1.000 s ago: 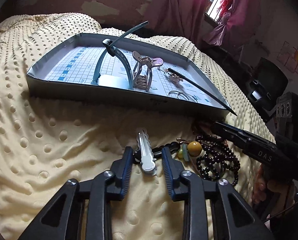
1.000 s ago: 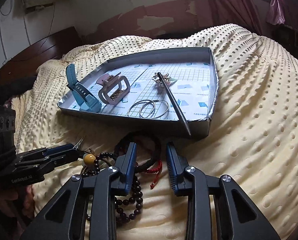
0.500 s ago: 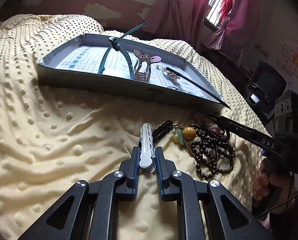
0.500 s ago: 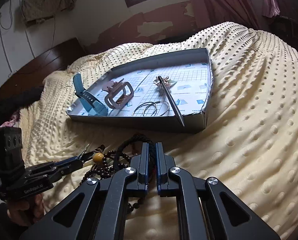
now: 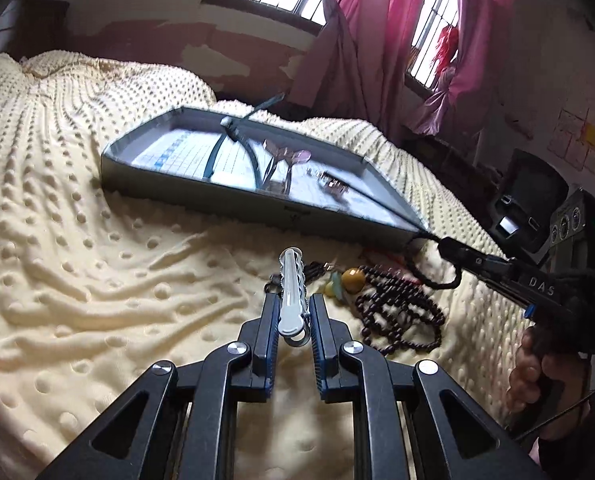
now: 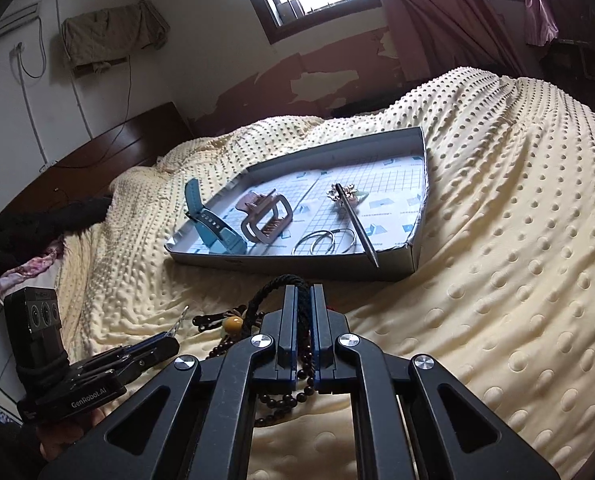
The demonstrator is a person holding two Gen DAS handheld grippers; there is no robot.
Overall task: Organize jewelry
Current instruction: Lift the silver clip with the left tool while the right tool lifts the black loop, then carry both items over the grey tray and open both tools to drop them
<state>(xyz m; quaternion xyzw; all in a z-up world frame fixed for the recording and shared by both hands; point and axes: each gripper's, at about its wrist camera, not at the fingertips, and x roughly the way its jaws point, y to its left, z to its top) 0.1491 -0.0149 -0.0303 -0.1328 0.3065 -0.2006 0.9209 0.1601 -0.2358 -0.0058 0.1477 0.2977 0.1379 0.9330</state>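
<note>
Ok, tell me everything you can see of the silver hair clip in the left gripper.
The silver hair clip is a long, narrow duckbill type that looks like shiny metal, with a ridged top and a looped spring end towards the camera. It is pinched between the two fingers of the left gripper, whose jaws are closed on its rear half, and it points forward towards the grey tray. Its tip seems lifted above the cream dotted blanket, near the bead bracelets.
</note>
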